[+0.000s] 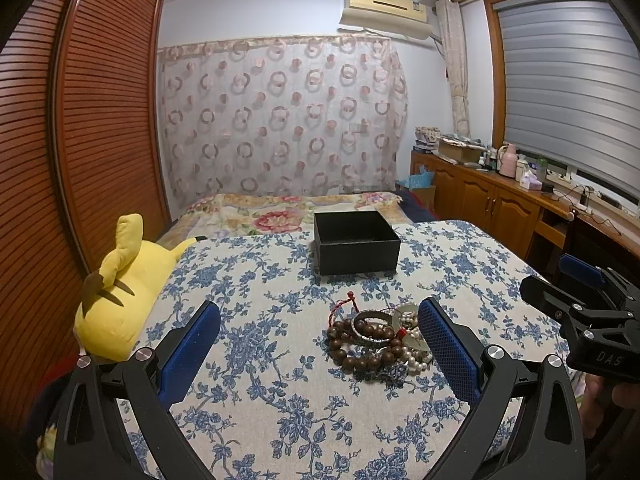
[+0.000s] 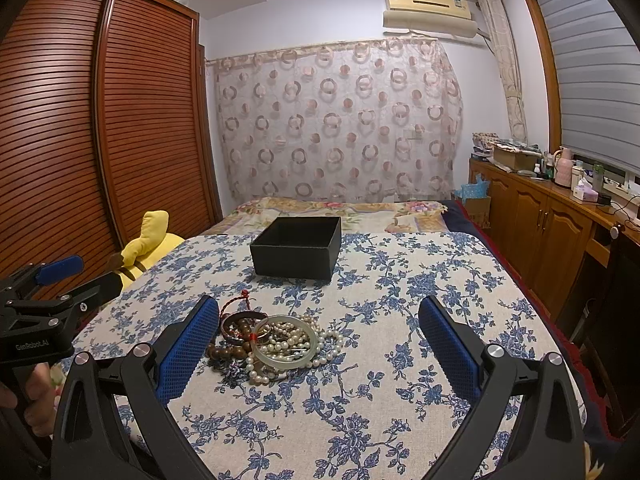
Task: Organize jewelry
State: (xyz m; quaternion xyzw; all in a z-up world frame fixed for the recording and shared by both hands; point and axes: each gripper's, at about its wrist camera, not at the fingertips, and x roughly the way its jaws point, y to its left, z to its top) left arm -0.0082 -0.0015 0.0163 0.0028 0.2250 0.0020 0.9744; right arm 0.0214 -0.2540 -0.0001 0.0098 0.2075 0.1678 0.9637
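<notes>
A tangled heap of jewelry (image 1: 376, 340) (image 2: 272, 344) lies on the blue-flowered cloth: brown wooden beads (image 1: 352, 354), a silver bangle (image 1: 372, 326), a pale jade bangle (image 2: 288, 342), white pearls (image 2: 296, 336) and a red cord (image 1: 340, 306). Behind it stands an open black box (image 1: 356, 242) (image 2: 298, 252), with nothing visible inside. My left gripper (image 1: 320, 320) is open just above the cloth, the heap near its right finger. My right gripper (image 2: 320, 320) is open too, the heap by its left finger. Neither holds anything.
A yellow plush toy (image 1: 120, 296) lies at the cloth's left edge beside the wooden wardrobe (image 1: 80, 120). A floral bed cover (image 2: 344, 208) stretches behind the box. Wooden cabinets (image 2: 552, 216) with bottles and boxes line the right wall. A hand (image 2: 36, 396) holds the left gripper's handle.
</notes>
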